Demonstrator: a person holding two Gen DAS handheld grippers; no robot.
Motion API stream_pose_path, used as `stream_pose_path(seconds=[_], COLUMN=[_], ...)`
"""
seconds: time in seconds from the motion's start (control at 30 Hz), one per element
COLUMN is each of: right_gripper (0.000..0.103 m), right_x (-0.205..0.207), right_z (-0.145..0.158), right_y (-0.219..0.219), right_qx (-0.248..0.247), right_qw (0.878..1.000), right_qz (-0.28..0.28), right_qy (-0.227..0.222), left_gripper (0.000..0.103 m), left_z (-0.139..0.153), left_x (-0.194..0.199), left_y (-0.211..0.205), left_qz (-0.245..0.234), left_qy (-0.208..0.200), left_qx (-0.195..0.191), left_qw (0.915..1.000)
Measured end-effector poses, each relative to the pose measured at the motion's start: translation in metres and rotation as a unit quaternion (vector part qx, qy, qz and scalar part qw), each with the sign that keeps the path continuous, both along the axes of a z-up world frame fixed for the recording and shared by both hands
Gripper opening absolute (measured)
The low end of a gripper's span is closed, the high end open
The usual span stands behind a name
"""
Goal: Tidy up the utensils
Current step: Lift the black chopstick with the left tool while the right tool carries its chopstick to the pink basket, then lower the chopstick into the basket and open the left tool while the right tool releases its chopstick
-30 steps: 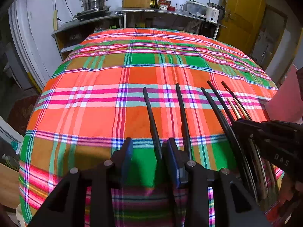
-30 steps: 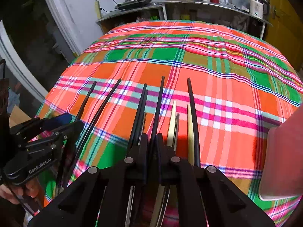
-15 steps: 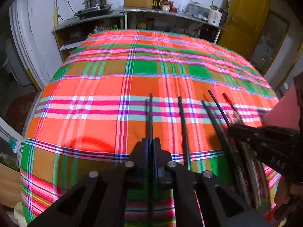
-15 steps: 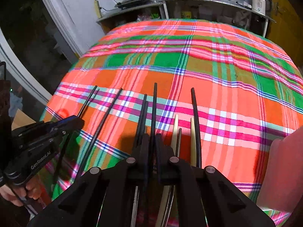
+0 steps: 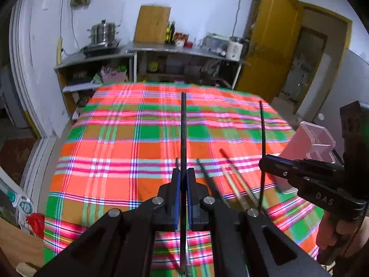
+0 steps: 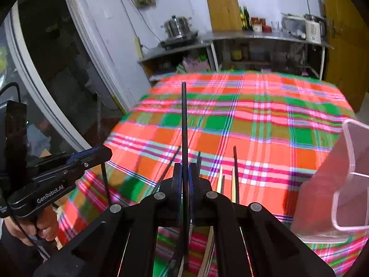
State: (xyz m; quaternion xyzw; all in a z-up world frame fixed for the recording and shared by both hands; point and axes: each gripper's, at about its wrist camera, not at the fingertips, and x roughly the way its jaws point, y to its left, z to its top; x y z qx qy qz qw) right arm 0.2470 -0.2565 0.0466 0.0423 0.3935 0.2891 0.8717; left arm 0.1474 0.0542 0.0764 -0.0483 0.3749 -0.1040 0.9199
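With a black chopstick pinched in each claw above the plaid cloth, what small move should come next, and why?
Probably swing both chopsticks toward the clear holder. The left claw is shut on a black chopstick, the right claw on another black chopstick, both lifted clear of the loose chopsticks on the tablecloth; the holder's open top stands at the right.

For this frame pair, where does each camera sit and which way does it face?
Left wrist: on the left gripper, looking across the plaid tablecloth at the kitchen shelf; its fingers clamp a black chopstick; the right gripper shows at right.
Right wrist: on the right gripper, same direction; a second black chopstick is clamped; the left gripper and a hand show at left.
Shared: tablecloth, shelf, clear holder.
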Motion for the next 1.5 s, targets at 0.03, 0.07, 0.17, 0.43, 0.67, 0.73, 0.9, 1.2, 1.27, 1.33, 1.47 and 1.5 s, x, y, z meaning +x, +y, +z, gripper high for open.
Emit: stream_pose_path(seconds=[0.03, 0.07, 0.17, 0.43, 0.67, 0.73, 0.9, 1.2, 1.27, 1.33, 1.47, 1.5], right_gripper=[0.006, 0.006, 0.006, 0.005, 0.005, 0.005, 0.005, 0.005, 0.005, 0.005, 0.005, 0.005], right_x=[-0.004, -0.008, -0.019, -0.037, -0.047, -0.049, -0.054, -0.056, -0.054, -0.047, -0.036, -0.031], right_z=[0.005, 0.010, 0.022, 0.051, 0.072, 0.079, 0.100, 0.127, 0.127, 0.122, 0.102, 0.094], right_y=[-0.003, -0.006, -0.016, -0.049, -0.086, -0.098, -0.132, -0.195, -0.203, -0.208, -0.208, -0.207], right_qx=[0.003, 0.006, 0.013, 0.033, 0.048, 0.051, 0.061, 0.074, 0.076, 0.077, 0.069, 0.067], right_qw=[1.000, 1.000, 0.999, 0.997, 0.994, 0.992, 0.987, 0.973, 0.971, 0.970, 0.972, 0.973], right_qz=[-0.001, -0.003, -0.010, -0.034, -0.059, -0.069, -0.103, -0.169, -0.178, -0.185, -0.192, -0.192], right_qy=[-0.006, -0.012, -0.027, -0.059, -0.082, -0.088, -0.108, -0.139, -0.139, -0.134, -0.114, -0.105], left_gripper=[0.006, 0.006, 0.006, 0.006, 0.006, 0.005, 0.006, 0.005, 0.005, 0.005, 0.006, 0.005], left_z=[0.006, 0.011, 0.025, 0.056, 0.076, 0.084, 0.108, 0.132, 0.129, 0.124, 0.106, 0.097], left_x=[-0.003, -0.005, -0.011, -0.020, -0.014, -0.013, -0.005, 0.011, 0.018, 0.022, 0.037, 0.040], left_y=[-0.002, -0.004, -0.012, -0.035, -0.062, -0.071, -0.102, -0.159, -0.170, -0.178, -0.194, -0.198], left_qz=[-0.002, -0.003, -0.011, -0.034, -0.062, -0.072, -0.102, -0.148, -0.154, -0.158, -0.163, -0.164], left_qy=[-0.005, -0.010, -0.021, -0.045, -0.047, -0.050, -0.063, -0.077, -0.072, -0.068, -0.048, -0.040], left_qx=[0.001, 0.002, 0.001, -0.004, -0.023, -0.031, -0.049, -0.077, -0.082, -0.086, -0.086, -0.083], left_qw=[1.0000, 0.9999, 0.9997, 0.9984, 0.9967, 0.9957, 0.9916, 0.9830, 0.9820, 0.9814, 0.9816, 0.9821])
